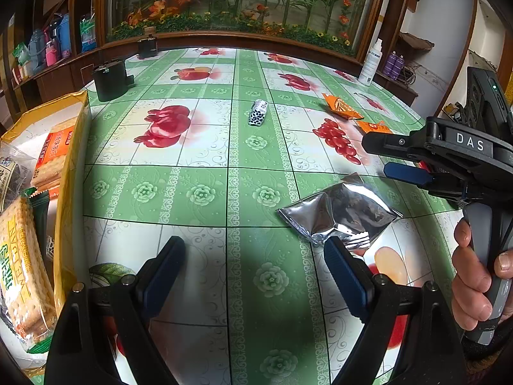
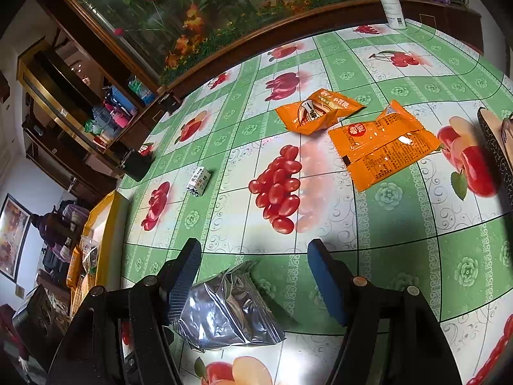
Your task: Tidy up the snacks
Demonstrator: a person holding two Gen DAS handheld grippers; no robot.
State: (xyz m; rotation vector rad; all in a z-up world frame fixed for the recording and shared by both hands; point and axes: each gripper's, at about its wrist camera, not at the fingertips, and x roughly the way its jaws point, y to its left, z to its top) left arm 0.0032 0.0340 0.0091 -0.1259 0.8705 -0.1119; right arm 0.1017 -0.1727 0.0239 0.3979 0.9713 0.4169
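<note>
**Silver pouch to be taken cleanly by the right gripper**

The right gripper is held spread and empty, tilted down over the silver pouch, which lies flat on the tablecloth. The left gripper is likewise spread and empty, just beside the pouch. A crimped edge should probably be pinched, not the puffed middle. Beyond the pouch lie two orange packets and a small white packet; the yellow box of biscuits stands well apart from it.

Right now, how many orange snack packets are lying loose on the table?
2. One orange packet lies farther back, the other orange packet beside it, nearer the right gripper. More may be hidden inside the yellow box.
</note>
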